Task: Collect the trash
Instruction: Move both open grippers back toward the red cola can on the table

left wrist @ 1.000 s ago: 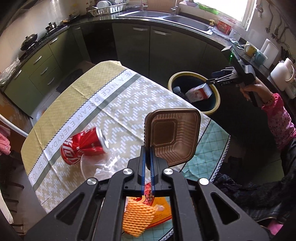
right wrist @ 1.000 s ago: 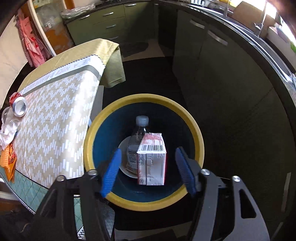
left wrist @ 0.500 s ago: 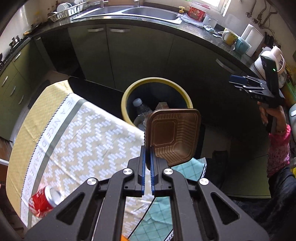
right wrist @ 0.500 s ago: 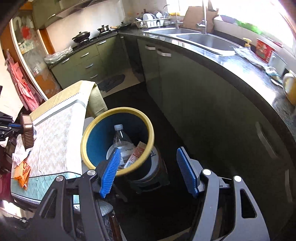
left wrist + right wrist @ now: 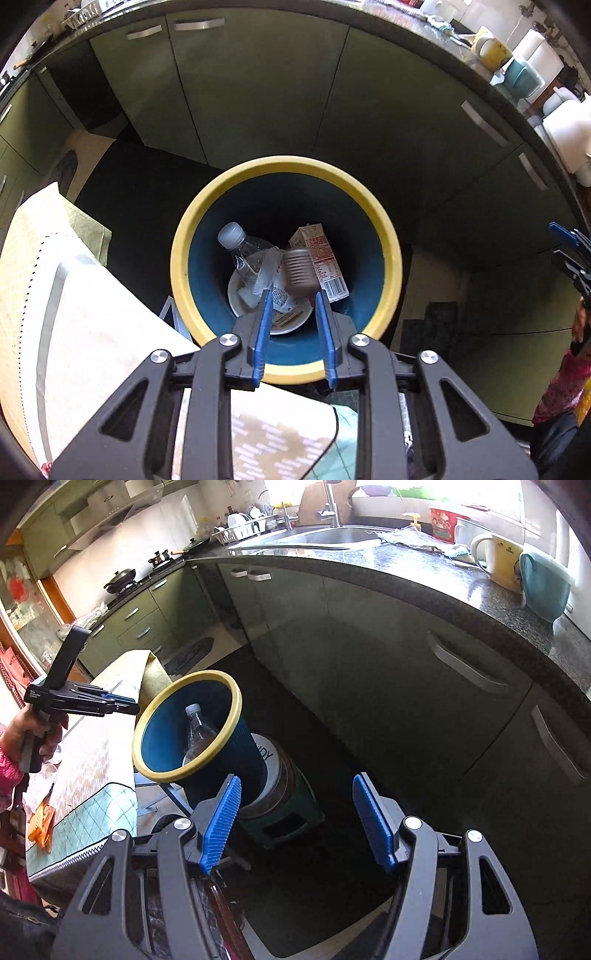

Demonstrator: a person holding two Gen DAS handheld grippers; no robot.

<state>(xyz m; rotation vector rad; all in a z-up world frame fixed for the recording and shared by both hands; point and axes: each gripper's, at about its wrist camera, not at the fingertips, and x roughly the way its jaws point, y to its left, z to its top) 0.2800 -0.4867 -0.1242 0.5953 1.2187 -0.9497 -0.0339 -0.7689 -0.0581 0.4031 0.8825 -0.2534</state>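
The blue trash bin with a yellow rim (image 5: 384, 236) stands beside the table; it also shows in the right wrist view (image 5: 227, 681). My left gripper (image 5: 291, 299) is open right above it. A brown ribbed food tray (image 5: 300, 271), blurred, is falling inside the bin, free of the fingers. In the bin lie a clear plastic bottle (image 5: 240, 245), a milk carton (image 5: 319, 258) and a white plate (image 5: 236, 295). My right gripper (image 5: 295, 794) is open and empty, off to the bin's right over the dark floor. It sees the left gripper (image 5: 122, 707) held over the bin's edge.
The table with a patterned cloth (image 5: 92, 332) lies left of the bin; an orange wrapper (image 5: 40, 823) rests on it. Green cabinets (image 5: 258, 92) and a dark countertop (image 5: 461, 587) with mugs curve behind. The bin stands on a stool (image 5: 284, 805).
My left gripper moved over the bin and opened; the brown tray left its fingers and drops in. My right gripper pulled farther back from the bin, still open.
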